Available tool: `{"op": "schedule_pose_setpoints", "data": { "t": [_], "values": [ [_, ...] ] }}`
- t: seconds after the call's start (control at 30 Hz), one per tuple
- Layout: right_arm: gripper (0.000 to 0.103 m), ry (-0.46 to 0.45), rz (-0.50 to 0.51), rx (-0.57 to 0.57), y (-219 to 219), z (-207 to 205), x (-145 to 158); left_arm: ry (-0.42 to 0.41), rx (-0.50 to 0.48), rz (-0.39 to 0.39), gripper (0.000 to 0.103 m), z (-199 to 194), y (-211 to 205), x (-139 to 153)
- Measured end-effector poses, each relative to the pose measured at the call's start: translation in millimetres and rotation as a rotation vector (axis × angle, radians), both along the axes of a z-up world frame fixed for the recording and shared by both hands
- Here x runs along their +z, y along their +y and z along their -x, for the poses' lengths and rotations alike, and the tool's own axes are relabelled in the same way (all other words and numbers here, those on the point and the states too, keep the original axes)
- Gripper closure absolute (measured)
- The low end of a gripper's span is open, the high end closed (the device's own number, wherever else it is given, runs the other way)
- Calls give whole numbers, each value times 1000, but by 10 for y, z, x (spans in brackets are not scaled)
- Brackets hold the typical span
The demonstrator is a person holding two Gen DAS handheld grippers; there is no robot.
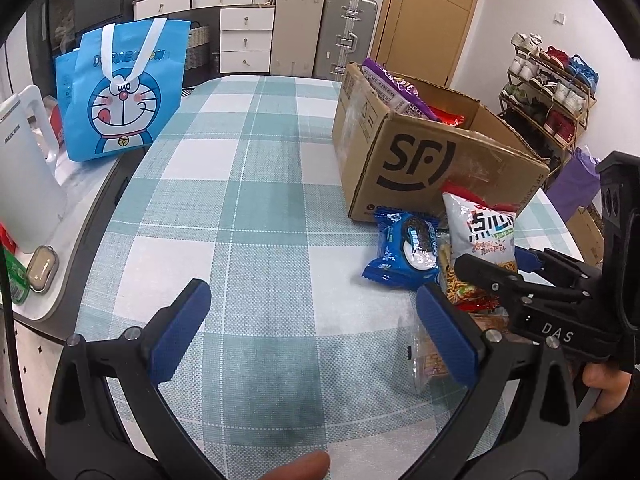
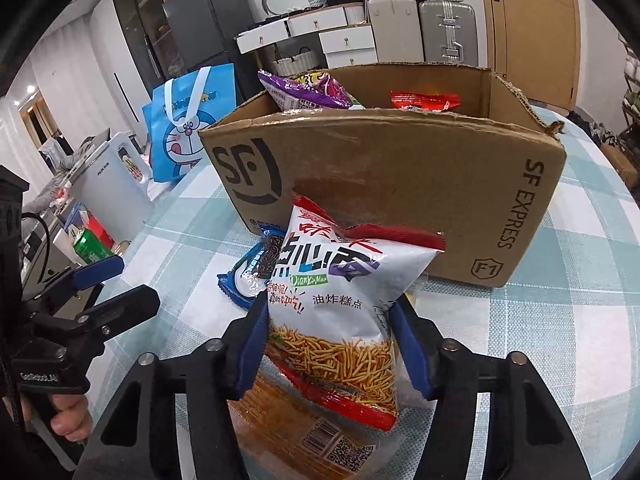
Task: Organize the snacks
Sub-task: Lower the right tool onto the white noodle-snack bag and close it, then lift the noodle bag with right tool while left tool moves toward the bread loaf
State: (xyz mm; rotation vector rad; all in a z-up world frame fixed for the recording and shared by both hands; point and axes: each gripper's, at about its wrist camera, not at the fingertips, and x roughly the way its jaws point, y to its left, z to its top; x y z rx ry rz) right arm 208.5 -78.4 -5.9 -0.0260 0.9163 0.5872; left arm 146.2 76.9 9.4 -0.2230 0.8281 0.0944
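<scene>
Left wrist: your left gripper hangs released over the bare desk, cookie pack at two o'clock. Right wrist: your right gripper jaws grasp the noodle bag, box at twelve.

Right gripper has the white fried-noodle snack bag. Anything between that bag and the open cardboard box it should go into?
Only the near wall of the brown cardboard SF box stands behind the white and red noodle-snack bag held in the right gripper. The box's open top shows free room between a purple packet and a red packet.
</scene>
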Motion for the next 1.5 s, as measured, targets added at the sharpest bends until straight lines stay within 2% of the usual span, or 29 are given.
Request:
{"op": "schedule_pose_setpoints", "data": {
  "t": [0.2,0.47,0.6,0.87,1.07,1.13,1.3,1.5],
  "values": [
    [48,-2,-70,9,-182,62,11,2,-7,-4,1,-2,-32,-6],
    [48,-55,-172,-19,-656,266,276,4,-30,-8,1,-8,-125,-7],
    [48,-65,-198,-47,-869,337,313,13,-56,-14,1,-22,-226,-39],
    [48,-71,-230,-86,-1128,320,435,18,-171,-65,1,-23,-646,-114],
    [48,-80,-237,-98,-1272,329,524,-48,-310,-176,1,59,-1056,-84],
    [48,-79,-234,-96,-1285,330,532,-45,-343,-206,1,52,-1144,-112],
    [48,-69,-223,-88,-1245,311,527,-53,-420,-174,4,58,-1251,-141],
    [48,-71,-216,-83,-1218,320,522,-125,-501,-193,4,119,-1365,-27]
  ]
}}
